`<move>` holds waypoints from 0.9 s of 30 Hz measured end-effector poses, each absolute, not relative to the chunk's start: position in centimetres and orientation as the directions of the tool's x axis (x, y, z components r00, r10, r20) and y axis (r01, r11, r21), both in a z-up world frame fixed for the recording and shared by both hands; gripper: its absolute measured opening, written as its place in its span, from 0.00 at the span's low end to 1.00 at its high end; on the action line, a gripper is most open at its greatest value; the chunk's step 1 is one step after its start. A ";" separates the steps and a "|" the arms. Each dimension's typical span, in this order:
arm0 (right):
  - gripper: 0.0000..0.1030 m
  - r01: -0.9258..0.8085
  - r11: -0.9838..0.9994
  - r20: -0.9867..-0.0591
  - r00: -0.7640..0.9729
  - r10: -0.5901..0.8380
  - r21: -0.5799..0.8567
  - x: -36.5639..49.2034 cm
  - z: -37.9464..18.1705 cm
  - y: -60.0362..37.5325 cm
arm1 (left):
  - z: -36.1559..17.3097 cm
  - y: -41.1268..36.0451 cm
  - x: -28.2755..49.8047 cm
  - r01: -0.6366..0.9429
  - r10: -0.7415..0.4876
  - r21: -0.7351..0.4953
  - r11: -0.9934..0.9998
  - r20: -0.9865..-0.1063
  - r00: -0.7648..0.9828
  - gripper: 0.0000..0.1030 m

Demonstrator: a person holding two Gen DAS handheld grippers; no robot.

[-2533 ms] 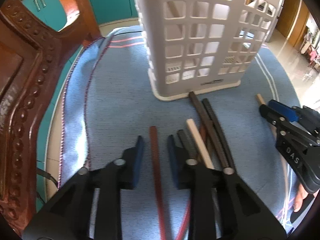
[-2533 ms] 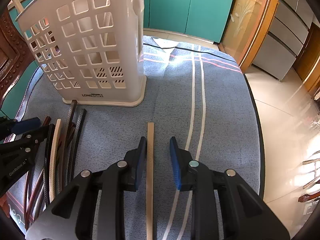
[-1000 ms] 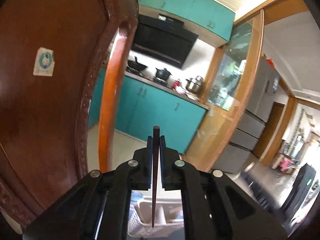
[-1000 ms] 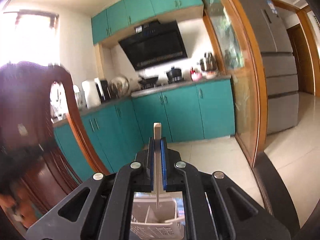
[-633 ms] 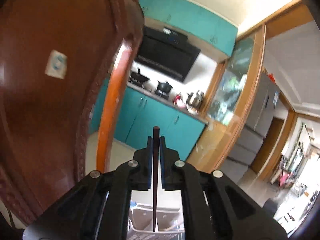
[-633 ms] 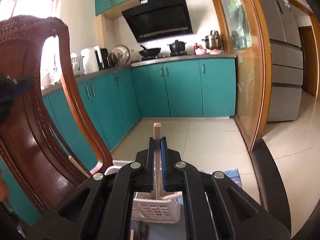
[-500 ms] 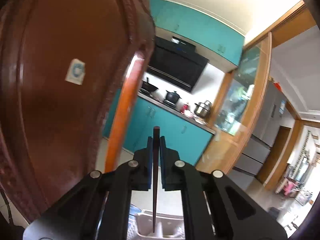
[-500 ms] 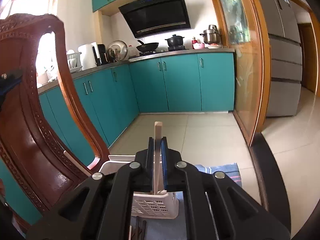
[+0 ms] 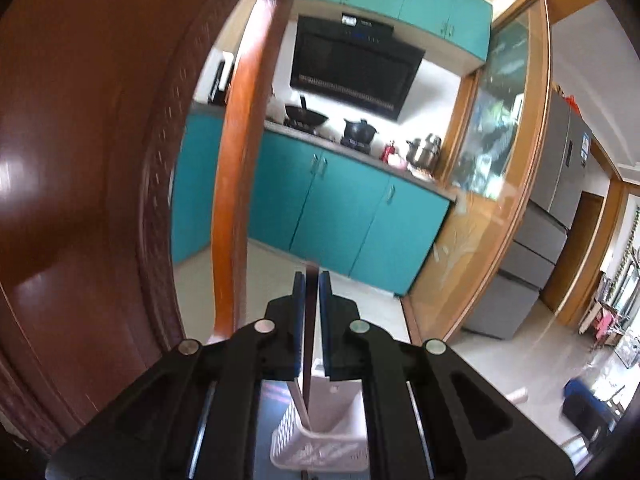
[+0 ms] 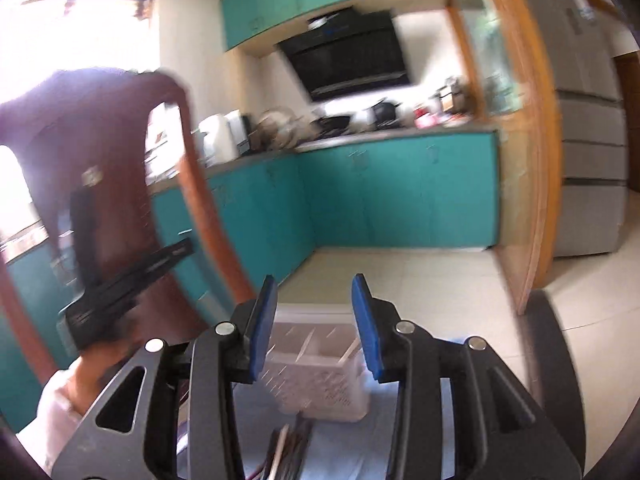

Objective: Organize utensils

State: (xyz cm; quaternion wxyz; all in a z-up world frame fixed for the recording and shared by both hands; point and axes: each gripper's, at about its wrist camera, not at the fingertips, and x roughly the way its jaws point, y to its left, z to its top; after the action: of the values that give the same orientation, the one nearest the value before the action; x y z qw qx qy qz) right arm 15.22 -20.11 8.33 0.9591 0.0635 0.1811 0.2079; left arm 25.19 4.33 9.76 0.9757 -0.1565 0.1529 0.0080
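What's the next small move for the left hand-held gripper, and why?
Probably open it. The left hand-held gripper is shut on the dark chopstick, which hangs upright with its lower end inside the white basket. The right hand-held gripper has just been opening and holds nothing; light sticks already lean in the basket below it.

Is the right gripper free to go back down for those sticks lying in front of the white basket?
Probably yes. The right gripper has just been opening and nothing is between its pads, and the sticks lie uncovered on the cloth just below it, in front of the basket. The left gripper is off to the side.
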 end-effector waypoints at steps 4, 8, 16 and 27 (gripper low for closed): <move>0.37 -0.456 0.878 -0.441 0.765 0.469 0.143 15.5 5.0 -18.2 | 9.4 3.9 24.4 -0.039 -0.041 -0.249 0.968 -0.308 0.950 0.23; 0.37 -0.459 0.878 -0.669 0.611 0.422 0.135 17.9 -2.3 -15.4 | 9.4 4.0 22.1 -0.026 -0.028 -0.205 0.978 -0.253 0.967 0.38; 0.31 -0.363 0.918 -0.865 0.397 0.306 0.159 21.1 -13.1 -11.6 | 7.0 5.2 18.8 -0.052 0.019 -0.107 0.993 -0.285 0.958 0.38; 0.07 -0.264 0.950 -0.872 0.411 0.265 0.165 21.8 -13.2 -11.1 | 1.5 7.3 22.3 -0.010 -0.119 -0.206 0.978 -0.602 0.790 0.40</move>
State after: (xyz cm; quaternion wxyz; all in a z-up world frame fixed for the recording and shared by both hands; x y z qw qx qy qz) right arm 21.76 -11.05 -13.16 0.8399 0.0006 0.5194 0.1577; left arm 22.34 7.29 1.51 0.9407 -0.0995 0.3230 -0.0290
